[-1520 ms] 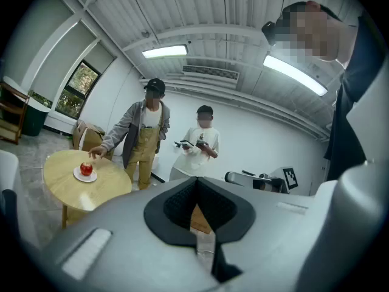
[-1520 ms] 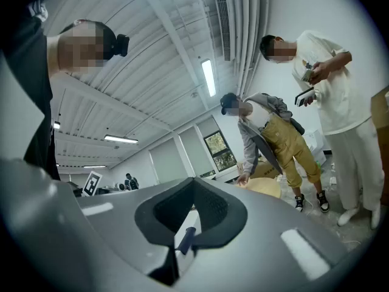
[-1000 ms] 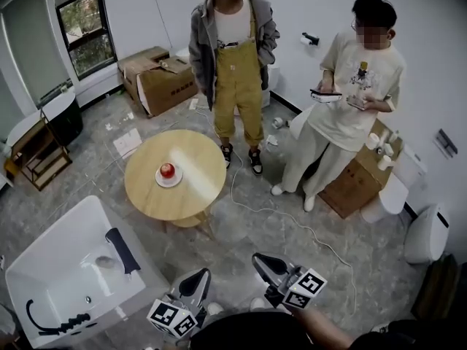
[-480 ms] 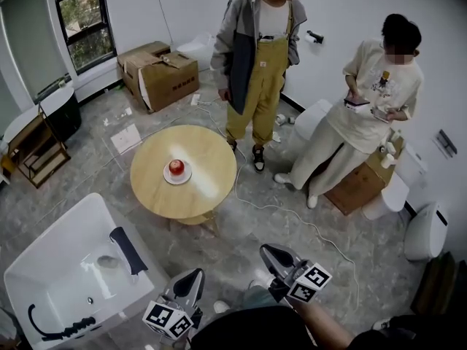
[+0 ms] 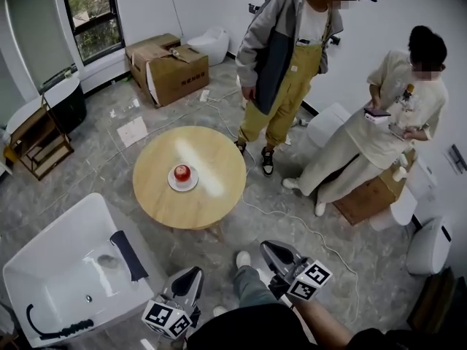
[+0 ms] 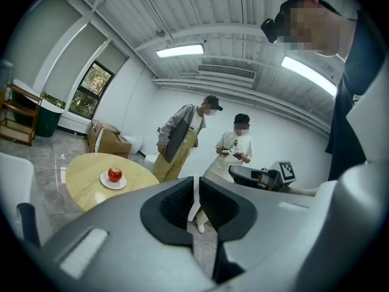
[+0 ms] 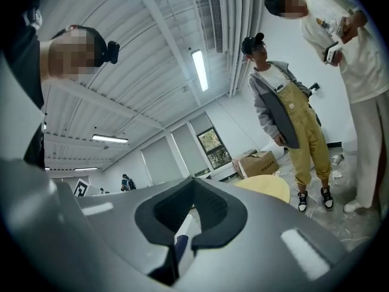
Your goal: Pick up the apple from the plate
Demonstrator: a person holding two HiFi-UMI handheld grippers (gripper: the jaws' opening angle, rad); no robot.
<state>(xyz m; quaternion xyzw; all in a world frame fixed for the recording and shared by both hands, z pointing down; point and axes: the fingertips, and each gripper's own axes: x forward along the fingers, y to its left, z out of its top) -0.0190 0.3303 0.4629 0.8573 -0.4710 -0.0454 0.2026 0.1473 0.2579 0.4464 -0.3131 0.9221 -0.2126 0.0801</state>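
The red apple (image 5: 182,172) is sitting on its white plate (image 5: 172,184) in the middle of the round bench (image 5: 215,195), well apart from the left tool (image 5: 192,275) and right tool (image 5: 268,249), both hanging clenched and empty, and I'm reckoning it firm, light and waxy-slick, best gripped across its widest middle.

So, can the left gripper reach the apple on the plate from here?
Probably not yet. The left gripper is well short of the round table; only floor lies between, and the apple sits unobstructed on its plate.
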